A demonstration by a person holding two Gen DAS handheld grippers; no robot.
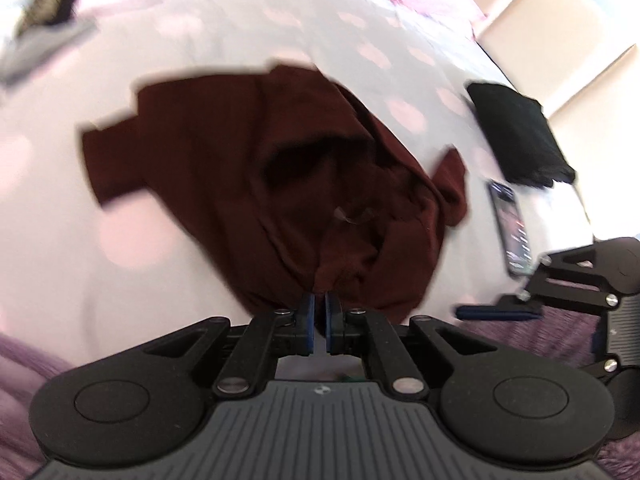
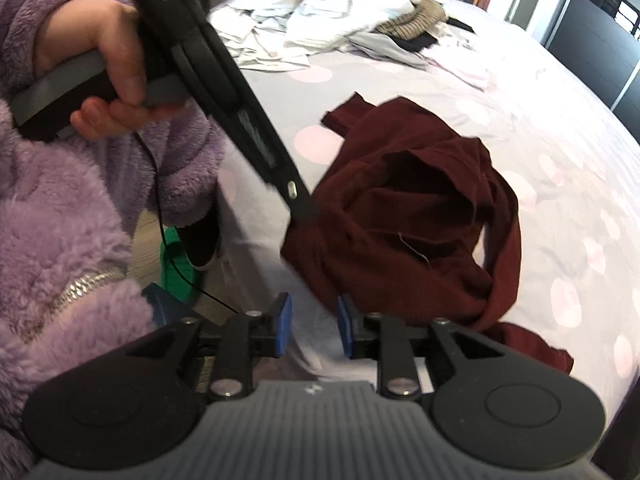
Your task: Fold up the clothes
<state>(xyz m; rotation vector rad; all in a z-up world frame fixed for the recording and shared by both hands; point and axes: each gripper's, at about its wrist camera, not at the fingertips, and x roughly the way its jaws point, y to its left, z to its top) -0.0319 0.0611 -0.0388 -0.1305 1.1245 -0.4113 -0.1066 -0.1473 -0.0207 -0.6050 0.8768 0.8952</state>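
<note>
A crumpled maroon shirt (image 1: 280, 168) lies on the grey, pink-dotted bedsheet (image 1: 200, 32). My left gripper (image 1: 320, 308) is shut on the shirt's near edge, and a fold of cloth runs down between its blue pads. In the right wrist view the left gripper (image 2: 304, 218) comes in from the upper left, its tip buried in the maroon shirt (image 2: 404, 220). My right gripper (image 2: 314, 324) stands open at the shirt's near hem. Its blue pads (image 2: 282, 320) are apart, with only bedsheet between them. The right gripper (image 1: 480, 313) also shows at the right of the left wrist view.
A folded black garment (image 1: 520, 136) and a phone (image 1: 512, 224) lie to the shirt's right. A pile of white and striped clothes (image 2: 340, 12) sits at the bed's far side. A purple fleece sleeve (image 2: 72, 220) fills the left. The bed's edge (image 2: 240, 208) drops to the floor.
</note>
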